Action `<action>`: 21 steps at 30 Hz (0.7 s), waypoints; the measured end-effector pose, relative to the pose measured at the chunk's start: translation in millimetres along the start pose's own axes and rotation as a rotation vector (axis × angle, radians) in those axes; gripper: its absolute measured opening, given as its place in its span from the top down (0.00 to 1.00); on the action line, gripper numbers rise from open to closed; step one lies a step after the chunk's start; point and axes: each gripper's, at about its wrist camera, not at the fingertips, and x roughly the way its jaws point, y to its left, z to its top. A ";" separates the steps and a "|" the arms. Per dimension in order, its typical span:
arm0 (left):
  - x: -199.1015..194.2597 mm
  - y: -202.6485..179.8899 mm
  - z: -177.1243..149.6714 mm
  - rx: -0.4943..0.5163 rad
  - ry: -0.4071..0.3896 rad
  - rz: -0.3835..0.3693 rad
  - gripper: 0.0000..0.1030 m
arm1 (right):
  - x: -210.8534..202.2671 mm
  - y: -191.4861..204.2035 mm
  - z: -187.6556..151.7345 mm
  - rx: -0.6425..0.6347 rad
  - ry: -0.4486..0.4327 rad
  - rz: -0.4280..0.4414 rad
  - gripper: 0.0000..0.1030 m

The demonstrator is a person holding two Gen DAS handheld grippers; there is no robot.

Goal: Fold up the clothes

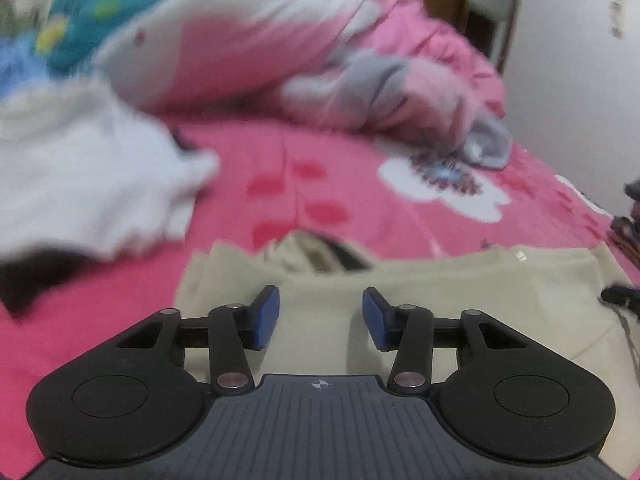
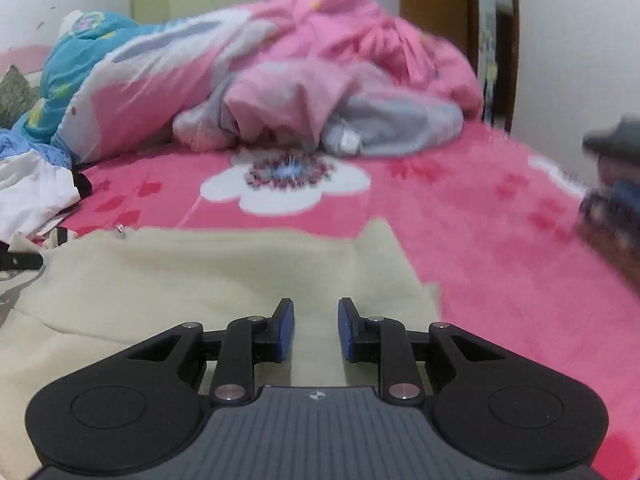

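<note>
Both grippers hang low over a cream garment (image 1: pixel 440 300) spread on the pink blanket (image 1: pixel 340 184), which lies directly beneath and ahead of their fingertips. On the left gripper (image 1: pixel 320 316) the blue pads stand moderately apart with only fabric visible below them, nothing pinched; the right gripper (image 2: pixel 316 328) has a narrower gap and likewise grasps nothing. Beyond the left gripper sits the garment's collar opening, and to its left a rumpled white garment (image 1: pixel 80 184); far ahead lies a heaped pink duvet (image 2: pixel 320 80). Likely risk: the pads close on the top layer only, or catch blanket pile with it, so the fold drags crooked. A right-hand grab near that edge (image 2: pixel 400 264) could also slip off.
</note>
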 end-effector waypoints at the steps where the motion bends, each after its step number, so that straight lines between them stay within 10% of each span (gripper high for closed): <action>1: -2.1 -1.2 1.8 0.020 -0.027 0.027 0.52 | -2.3 -2.7 2.6 0.012 -0.018 -0.003 0.76; 7: 31.5 26.9 -6.3 -0.099 0.089 0.063 0.52 | 40.8 -34.7 -12.9 0.140 0.034 -0.058 0.76; 16: -79.3 41.0 -14.3 -0.136 -0.079 0.038 0.50 | -65.8 -34.7 -11.2 0.235 -0.120 -0.013 0.76; 21: -97.3 34.5 -62.7 -0.089 0.006 0.049 0.49 | -103.1 -2.7 -43.2 0.118 -0.103 0.046 0.76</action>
